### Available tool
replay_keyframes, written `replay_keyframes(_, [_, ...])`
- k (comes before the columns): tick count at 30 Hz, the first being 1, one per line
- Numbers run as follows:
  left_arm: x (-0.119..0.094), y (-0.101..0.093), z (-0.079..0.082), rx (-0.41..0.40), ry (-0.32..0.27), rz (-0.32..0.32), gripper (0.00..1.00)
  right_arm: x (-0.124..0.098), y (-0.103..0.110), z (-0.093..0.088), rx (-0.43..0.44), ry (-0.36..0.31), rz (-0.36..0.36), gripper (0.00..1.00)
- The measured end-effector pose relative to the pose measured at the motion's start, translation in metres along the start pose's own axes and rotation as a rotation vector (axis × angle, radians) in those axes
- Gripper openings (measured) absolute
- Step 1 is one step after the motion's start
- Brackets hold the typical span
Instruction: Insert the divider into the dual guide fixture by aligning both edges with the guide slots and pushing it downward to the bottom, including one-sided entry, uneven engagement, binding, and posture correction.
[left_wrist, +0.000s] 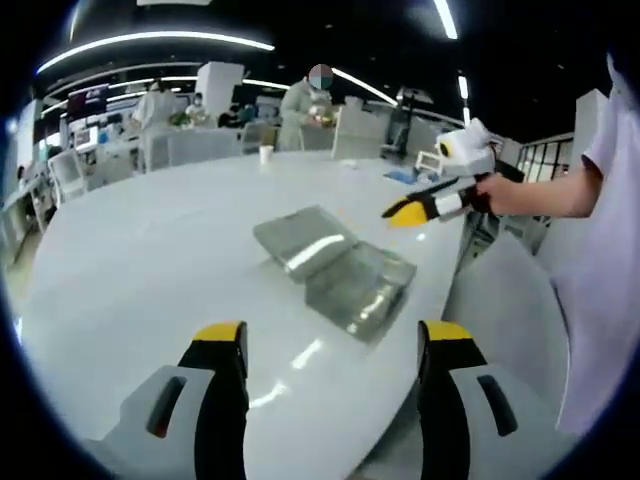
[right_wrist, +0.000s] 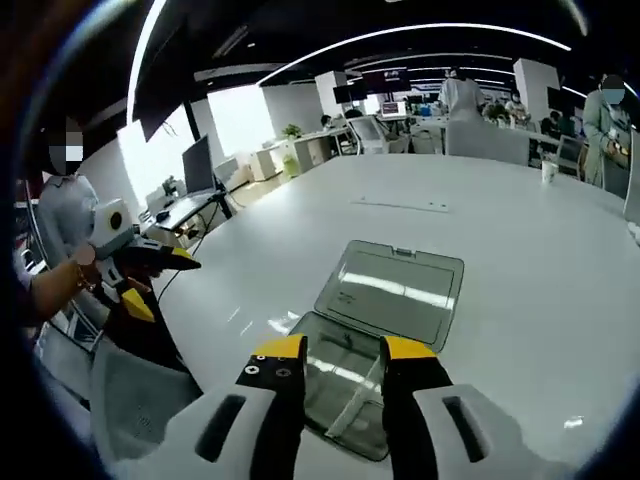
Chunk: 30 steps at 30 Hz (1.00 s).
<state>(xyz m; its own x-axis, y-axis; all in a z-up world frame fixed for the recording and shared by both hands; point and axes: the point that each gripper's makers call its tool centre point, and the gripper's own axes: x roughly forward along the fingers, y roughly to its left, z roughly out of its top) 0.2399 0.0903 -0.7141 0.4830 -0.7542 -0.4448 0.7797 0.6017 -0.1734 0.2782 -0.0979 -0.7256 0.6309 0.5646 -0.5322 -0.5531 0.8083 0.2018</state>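
Yellow-tipped jaws of the left gripper (left_wrist: 333, 345) rise spread wide at the bottom of the left gripper view, pinching nothing, above the near edge of a large white table (left_wrist: 150, 260). Beyond them, a clear plastic case (left_wrist: 335, 262) lies open on the tabletop, its lid folded flat beside its shallow tray. Whether a divider or guide slots sit inside it cannot be told. Further right in that view, the right gripper (left_wrist: 408, 212) is held in a person's hand (left_wrist: 500, 193) past the table's edge, near the case but apart from it. In the right gripper view, the right gripper's (right_wrist: 343, 350) jaws stand parted with a narrow gap, empty, just over the near tray of the clear plastic case (right_wrist: 385, 310), whose lid lies flat beyond. At the left of that view the left gripper (right_wrist: 160, 270) is held off the table. A paper cup (right_wrist: 548, 171) stands at the far side.
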Motion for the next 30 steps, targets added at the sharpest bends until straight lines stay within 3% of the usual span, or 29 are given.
replay_keyframes(5, [0.005, 0.0, 0.003, -0.026, -0.002, 0.007, 0.67, -0.019, 0.0, -0.009, -0.037, -0.051, 0.043, 0.27])
replay_keyframes(12, [0.013, -0.004, 0.0, -0.04, 0.018, 0.022, 0.67, -0.033, -0.004, -0.023, -0.037, -0.083, 0.038, 0.25])
replay_keyframes(19, [0.021, -0.008, -0.004, -0.065, 0.045, 0.03, 0.67, -0.049, 0.002, -0.018, -0.106, -0.18, 0.039, 0.3])
replay_keyframes(26, [0.031, -0.011, -0.005, -0.062, 0.09, 0.044, 0.65, -0.052, -0.001, -0.025, -0.105, -0.203, 0.023, 0.26])
replay_keyframes(29, [0.034, -0.008, -0.007, -0.064, 0.129, 0.069, 0.65, -0.054, -0.001, -0.027, -0.095, -0.213, 0.023, 0.26])
replay_keyframes(30, [0.035, -0.006, -0.012, -0.071, 0.17, 0.086, 0.65, -0.054, -0.002, -0.026, -0.094, -0.214, 0.021, 0.26])
